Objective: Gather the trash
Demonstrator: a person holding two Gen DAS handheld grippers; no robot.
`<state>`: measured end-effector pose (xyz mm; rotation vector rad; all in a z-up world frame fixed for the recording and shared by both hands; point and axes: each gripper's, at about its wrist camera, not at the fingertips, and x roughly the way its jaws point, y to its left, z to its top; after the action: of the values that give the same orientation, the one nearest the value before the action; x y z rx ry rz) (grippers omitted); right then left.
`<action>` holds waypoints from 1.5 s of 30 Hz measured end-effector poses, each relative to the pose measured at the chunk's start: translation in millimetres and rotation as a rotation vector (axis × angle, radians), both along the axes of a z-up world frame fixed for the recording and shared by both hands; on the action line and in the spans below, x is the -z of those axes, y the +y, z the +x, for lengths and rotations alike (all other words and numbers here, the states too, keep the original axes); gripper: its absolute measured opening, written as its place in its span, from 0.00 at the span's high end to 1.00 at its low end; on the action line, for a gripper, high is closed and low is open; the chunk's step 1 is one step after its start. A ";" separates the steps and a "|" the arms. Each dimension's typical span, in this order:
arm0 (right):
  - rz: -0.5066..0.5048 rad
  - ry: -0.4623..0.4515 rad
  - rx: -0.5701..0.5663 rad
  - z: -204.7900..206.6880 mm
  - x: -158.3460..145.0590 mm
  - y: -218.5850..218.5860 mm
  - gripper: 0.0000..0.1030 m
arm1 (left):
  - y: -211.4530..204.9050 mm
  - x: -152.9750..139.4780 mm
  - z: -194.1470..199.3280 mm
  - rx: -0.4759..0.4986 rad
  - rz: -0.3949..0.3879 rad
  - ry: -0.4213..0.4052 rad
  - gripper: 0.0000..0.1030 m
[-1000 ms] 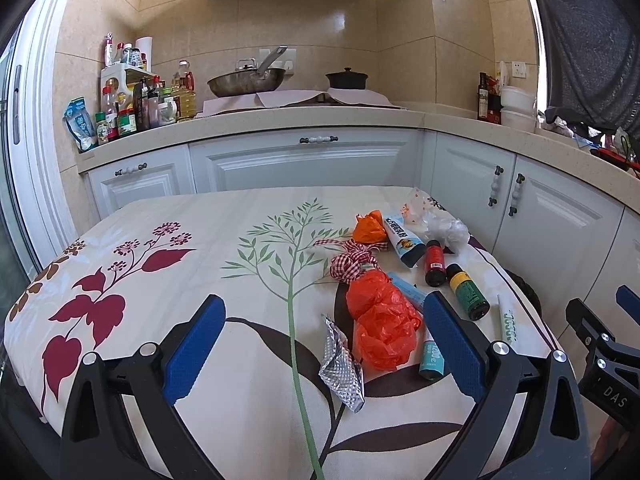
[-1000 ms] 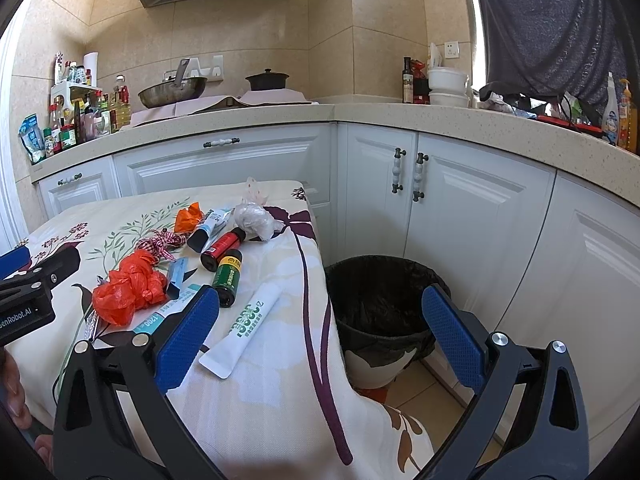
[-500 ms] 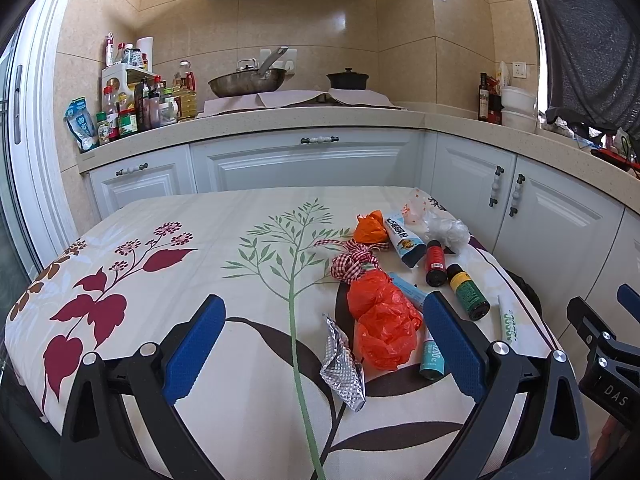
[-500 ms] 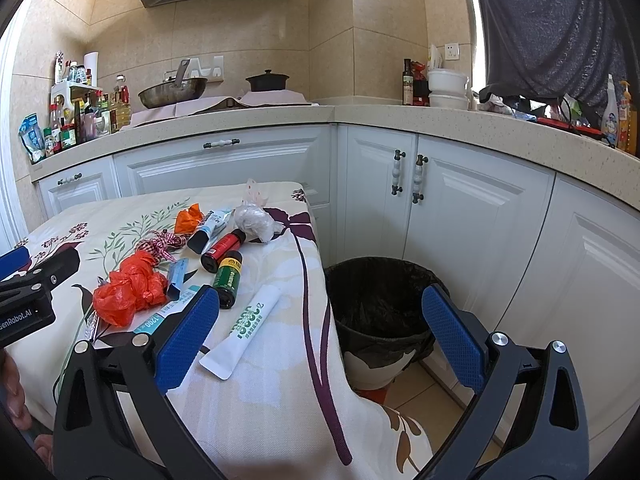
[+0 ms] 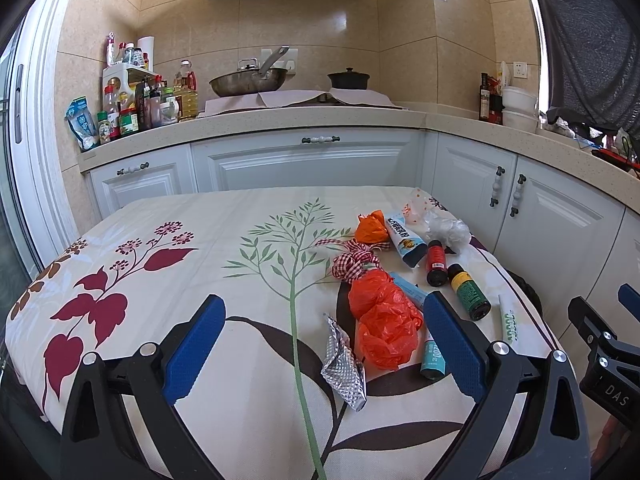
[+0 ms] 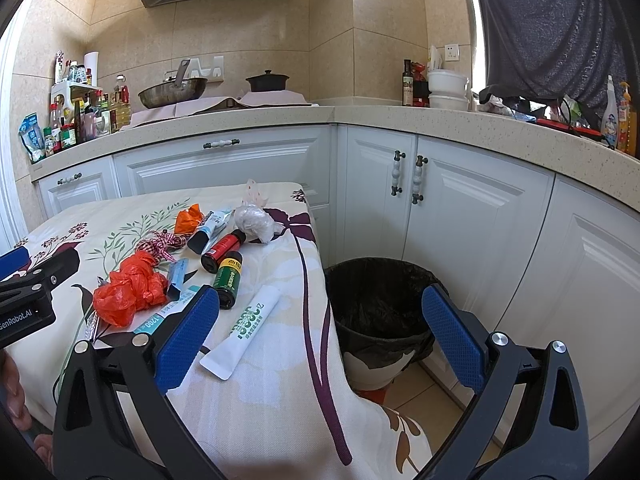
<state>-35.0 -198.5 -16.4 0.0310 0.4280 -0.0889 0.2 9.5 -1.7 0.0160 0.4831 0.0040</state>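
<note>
Trash lies on the right half of a floral tablecloth (image 5: 168, 280): a crumpled orange plastic bag (image 5: 384, 320), a silver foil wrapper (image 5: 344, 364), a checked ribbon (image 5: 354, 260), a small orange bag (image 5: 372, 226), a clear plastic wad (image 5: 446, 232), tubes and two small bottles (image 5: 468, 292). My left gripper (image 5: 320, 344) hovers open over the table's near edge, the foil and orange bag between its fingers' span. My right gripper (image 6: 320, 328) is open, empty, above the table's corner beside a black-lined trash bin (image 6: 380, 304). A white tube (image 6: 244, 328) lies near its left finger.
White cabinets (image 6: 472, 216) and a beige counter (image 5: 280, 120) wrap around the back and right. A wok (image 5: 248, 80), a black pot (image 5: 348, 79) and condiment bottles (image 5: 132, 108) sit on the counter. The bin stands on the floor between table and cabinets.
</note>
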 end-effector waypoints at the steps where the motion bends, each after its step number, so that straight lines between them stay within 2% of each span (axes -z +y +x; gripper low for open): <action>1: -0.001 -0.001 0.001 0.0 -0.2 0.1 0.04 | 0.1 0.0 0.0 0.000 0.000 0.000 0.06; 19: -0.001 0.010 -0.003 1.7 -0.6 -0.1 0.04 | 5.5 3.9 -1.6 -0.007 0.000 0.004 0.06; 29: -0.021 0.063 -0.050 20.2 17.1 22.4 0.05 | 24.1 17.2 3.2 -0.058 0.009 0.067 0.06; 30: -0.025 0.070 -0.054 23.5 20.0 24.8 0.08 | 26.0 18.0 3.2 -0.063 0.009 0.072 0.06; 33: -0.021 0.097 -0.070 31.0 25.8 29.6 0.25 | 31.6 20.8 3.7 -0.076 0.008 0.086 0.06; 36: -0.011 0.122 -0.078 38.0 32.9 32.4 0.26 | 34.5 23.3 3.6 -0.084 -0.003 0.097 0.07; 38: -0.019 0.131 -0.080 39.6 35.4 34.0 0.31 | 33.9 24.9 3.1 -0.085 -0.004 0.099 0.07; 42: -0.007 0.183 -0.110 46.7 45.6 34.1 0.47 | 27.2 29.7 3.6 -0.059 -0.009 0.117 0.07; 45: -0.020 0.181 -0.112 44.6 47.6 33.7 0.54 | 20.0 31.9 2.4 -0.038 -0.006 0.120 0.07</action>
<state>9.6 -164.9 -64.0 -0.0209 0.6082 0.0142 2.5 29.5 -33.6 0.0009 0.6038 0.0384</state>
